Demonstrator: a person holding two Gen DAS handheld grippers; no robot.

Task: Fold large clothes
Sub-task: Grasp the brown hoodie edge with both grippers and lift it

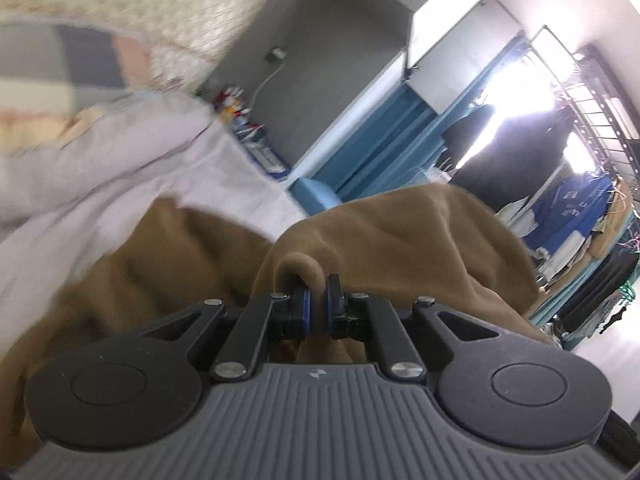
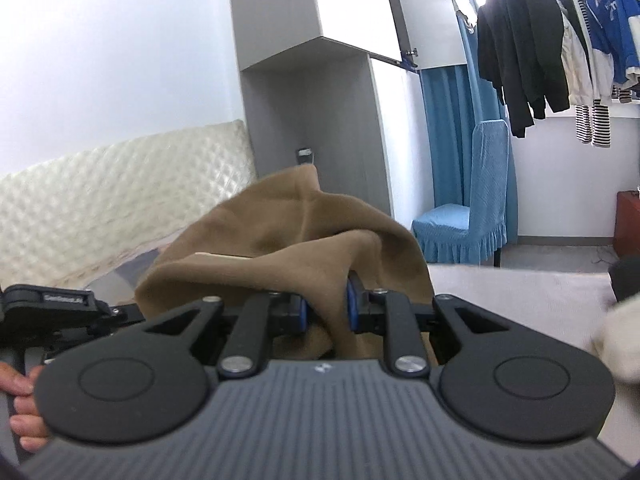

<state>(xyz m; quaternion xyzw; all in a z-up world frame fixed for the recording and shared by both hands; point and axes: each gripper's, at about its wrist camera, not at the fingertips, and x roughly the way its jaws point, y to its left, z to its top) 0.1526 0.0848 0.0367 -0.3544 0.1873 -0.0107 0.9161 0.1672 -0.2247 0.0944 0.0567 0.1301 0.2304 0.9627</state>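
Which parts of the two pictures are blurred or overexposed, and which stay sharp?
Left wrist view: the bedding at upper left is smeared, the window blows out white, the left gripper and brown garment stay fairly sharp. Right wrist view: mostly sharp, even light; only the pale cloth at the right edge is blurred.

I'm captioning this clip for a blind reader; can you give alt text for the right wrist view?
The right gripper is clamped on a bunched fold of brown garment, lifted in front of the camera. Behind it stand a quilted cream headboard, a blue-covered chair and dark clothes on a rail.
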